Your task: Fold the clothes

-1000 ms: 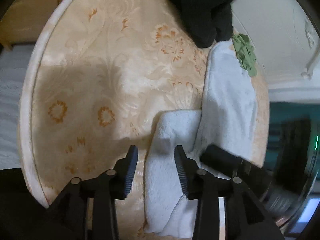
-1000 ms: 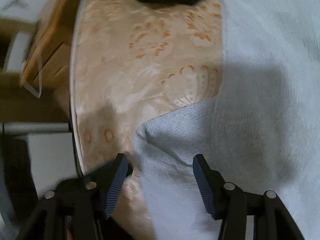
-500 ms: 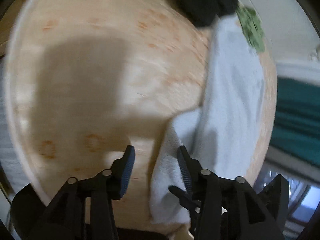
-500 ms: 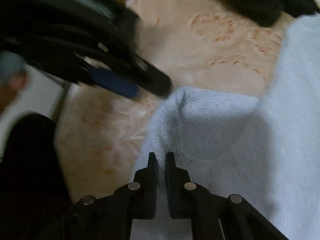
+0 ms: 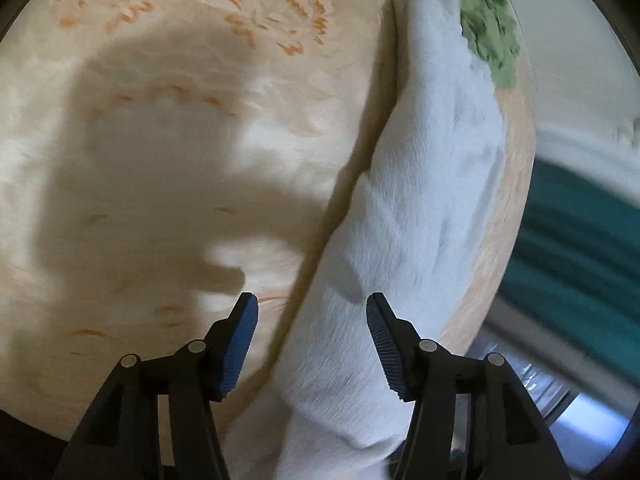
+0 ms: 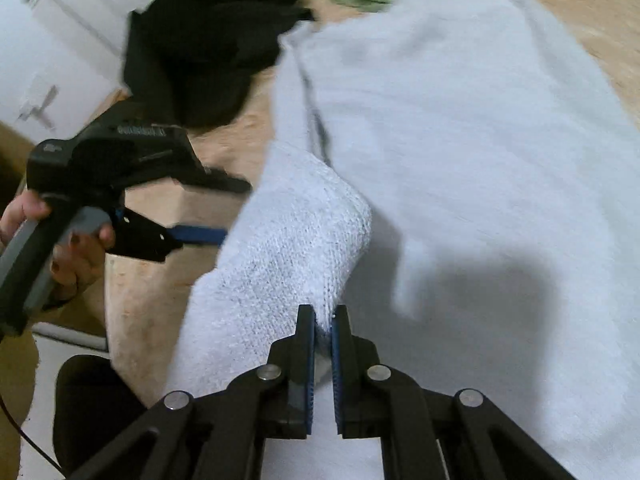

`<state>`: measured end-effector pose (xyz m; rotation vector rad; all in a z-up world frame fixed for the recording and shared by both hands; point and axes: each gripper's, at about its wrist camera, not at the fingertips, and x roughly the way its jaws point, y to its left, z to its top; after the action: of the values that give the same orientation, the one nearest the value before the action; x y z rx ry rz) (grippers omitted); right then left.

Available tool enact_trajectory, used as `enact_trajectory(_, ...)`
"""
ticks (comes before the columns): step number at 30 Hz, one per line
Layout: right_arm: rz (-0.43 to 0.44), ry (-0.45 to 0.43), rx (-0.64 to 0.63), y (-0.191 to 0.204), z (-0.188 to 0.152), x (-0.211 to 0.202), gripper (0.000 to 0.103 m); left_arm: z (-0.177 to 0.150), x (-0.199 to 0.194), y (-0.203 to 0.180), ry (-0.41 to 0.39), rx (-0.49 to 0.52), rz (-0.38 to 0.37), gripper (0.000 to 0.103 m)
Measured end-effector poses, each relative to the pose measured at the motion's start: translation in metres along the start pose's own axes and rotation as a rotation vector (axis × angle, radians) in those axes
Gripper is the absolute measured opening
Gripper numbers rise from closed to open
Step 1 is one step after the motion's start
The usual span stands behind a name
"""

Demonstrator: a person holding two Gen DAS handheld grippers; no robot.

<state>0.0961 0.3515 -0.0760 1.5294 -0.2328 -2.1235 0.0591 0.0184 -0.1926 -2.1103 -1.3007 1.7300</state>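
A pale blue-white knitted garment [image 6: 460, 152] lies on a round table with a cream floral cloth [image 5: 168, 152]. My right gripper [image 6: 323, 322] is shut on a raised fold of that garment near its lower left edge. In the left wrist view the same garment [image 5: 420, 208] runs up the right side of the table. My left gripper [image 5: 312, 320] is open above the garment's left edge, nothing between its fingers. The right wrist view shows the left gripper's [image 6: 236, 210] body held by a hand [image 6: 60, 248], its fingers pointing at the lifted fold.
A black garment [image 6: 208, 44] lies heaped at the far side of the table. A green cloth [image 5: 490, 36] peeks out beyond the pale garment. The table's right rim [image 5: 516, 216] drops off to a teal surface and a white cabinet.
My right gripper closed on the garment's fold and lifted it. My left gripper opened wider and shifted so the garment's edge lies between its fingers.
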Motion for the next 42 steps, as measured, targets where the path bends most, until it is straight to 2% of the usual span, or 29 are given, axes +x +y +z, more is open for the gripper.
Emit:
enact_trajectory(2,-0.025,0.003,0.030,-0.008,-0.007,0.002,0.003,-0.002,0.011,-0.012,0.010,-0.010,-0.069,0.058)
enact_trajectory(3,-0.032,0.003,0.050,-0.010,-0.011,0.006,0.003,-0.002,0.014,-0.017,-0.024,-0.011,-0.058,0.058)
enact_trajectory(4,-0.039,0.003,0.070,-0.012,-0.015,0.009,0.003,-0.002,0.015,-0.021,-0.056,-0.009,-0.034,0.054)
enact_trajectory(5,-0.046,0.004,0.091,-0.013,-0.019,0.013,0.003,-0.002,0.017,-0.025,-0.090,-0.004,0.001,0.045)
enact_trajectory(6,-0.046,0.004,0.107,-0.015,-0.021,0.016,0.003,-0.003,0.020,-0.026,-0.092,0.001,0.031,0.020)
enact_trajectory(7,-0.052,0.007,0.118,-0.017,-0.022,0.018,0.000,-0.004,0.022,-0.027,-0.092,0.006,0.060,0.012)
enact_trajectory(13,-0.060,0.043,0.174,-0.036,-0.034,0.018,0.004,-0.019,-0.012,-0.018,-0.186,0.032,-0.011,0.007)
enact_trajectory(15,-0.082,0.066,0.191,-0.040,-0.039,0.024,0.013,-0.020,-0.031,-0.011,-0.221,0.044,-0.036,0.007)
enact_trajectory(17,-0.121,0.083,0.196,-0.045,-0.044,0.027,0.040,-0.022,-0.057,-0.008,-0.263,0.058,-0.059,0.007)
enact_trajectory(18,-0.150,0.091,0.195,-0.047,-0.047,0.028,0.042,-0.024,-0.071,-0.006,-0.287,0.066,-0.075,0.007)
enact_trajectory(20,-0.197,0.109,0.198,-0.054,-0.051,0.031,0.041,-0.028,-0.098,-0.003,-0.336,0.080,-0.109,0.007)
enact_trajectory(21,-0.207,0.120,0.209,-0.058,-0.054,0.033,0.040,-0.030,-0.114,-0.002,-0.378,0.092,-0.101,0.007)
enact_trajectory(24,-0.182,0.113,0.258,-0.070,-0.059,0.030,0.040,-0.037,-0.169,0.008,-0.541,0.107,-0.057,0.007)
enact_trajectory(27,-0.157,0.096,0.292,-0.075,-0.061,0.025,0.040,-0.046,-0.228,0.033,-0.694,0.058,-0.015,0.007)
enact_trajectory(29,-0.140,0.085,0.314,-0.079,-0.062,0.022,0.041,-0.051,-0.259,0.055,-0.751,0.015,-0.021,0.005)
enact_trajectory(30,-0.132,0.080,0.325,-0.081,-0.063,0.021,0.041,-0.055,-0.268,0.056,-0.776,0.022,-0.025,0.000)
enact_trajectory(32,-0.115,0.069,0.347,-0.085,-0.064,0.017,0.041,-0.064,-0.286,0.056,-0.827,0.038,-0.033,0.000)
enact_trajectory(35,-0.089,0.052,0.380,-0.090,-0.066,0.012,0.041,-0.079,-0.295,0.022,-0.861,0.162,-0.066,0.000)
enact_trajectory(38,-0.072,0.037,0.398,-0.092,-0.065,0.009,0.044,-0.084,-0.290,-0.016,-0.845,0.272,-0.071,0.000)
enact_trajectory(40,-0.085,0.029,0.331,-0.070,-0.057,0.009,0.044,-0.084,-0.276,-0.036,-0.804,0.317,-0.035,0.000)
enact_trajectory(42,-0.077,0.040,0.178,-0.030,-0.054,0.016,0.044,-0.080,-0.254,-0.042,-0.733,0.321,0.011,0.000)
